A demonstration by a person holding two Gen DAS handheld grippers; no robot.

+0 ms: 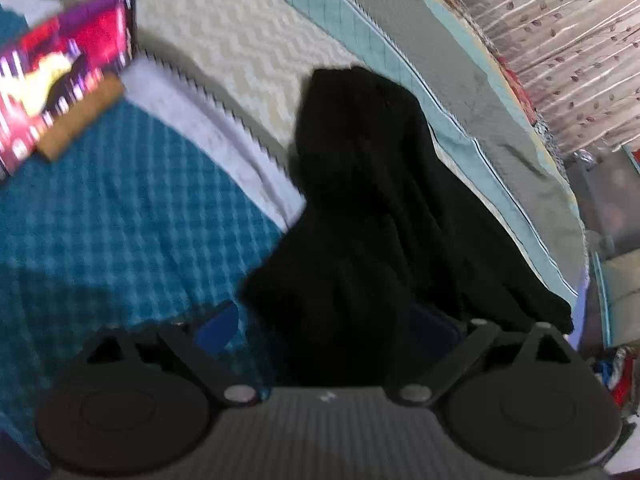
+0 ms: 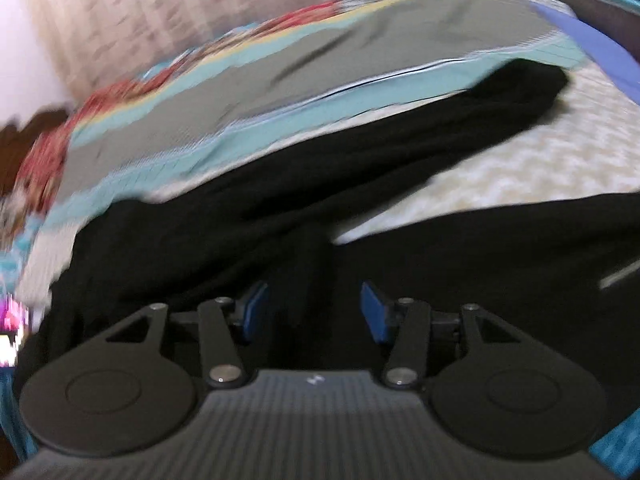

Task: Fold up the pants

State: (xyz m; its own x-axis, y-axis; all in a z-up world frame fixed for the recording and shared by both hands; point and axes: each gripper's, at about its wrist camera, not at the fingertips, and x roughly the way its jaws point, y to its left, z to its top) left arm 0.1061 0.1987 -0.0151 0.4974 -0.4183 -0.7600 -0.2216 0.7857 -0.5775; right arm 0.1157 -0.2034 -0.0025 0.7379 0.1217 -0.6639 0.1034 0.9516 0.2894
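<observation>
Here the black pants (image 1: 372, 216) lie bunched lengthwise on the bed (image 1: 120, 208), partly on the cream zigzag cover (image 1: 240, 60) and up against the teal-edged blanket (image 1: 460, 152); in the right wrist view one leg runs away toward the far corner. The left gripper (image 1: 324, 320) stands wide open with dark cloth between its blue pads (image 1: 218, 320) but, as far as the blur allows, not pinched. The right gripper (image 2: 314, 308) is partly open over the cloth, its pads clear of it. To do this step well, I would bring each gripper down onto a single edge, close firmly on both layers, and lift evenly so the fabric does not drag or twist.
</observation>
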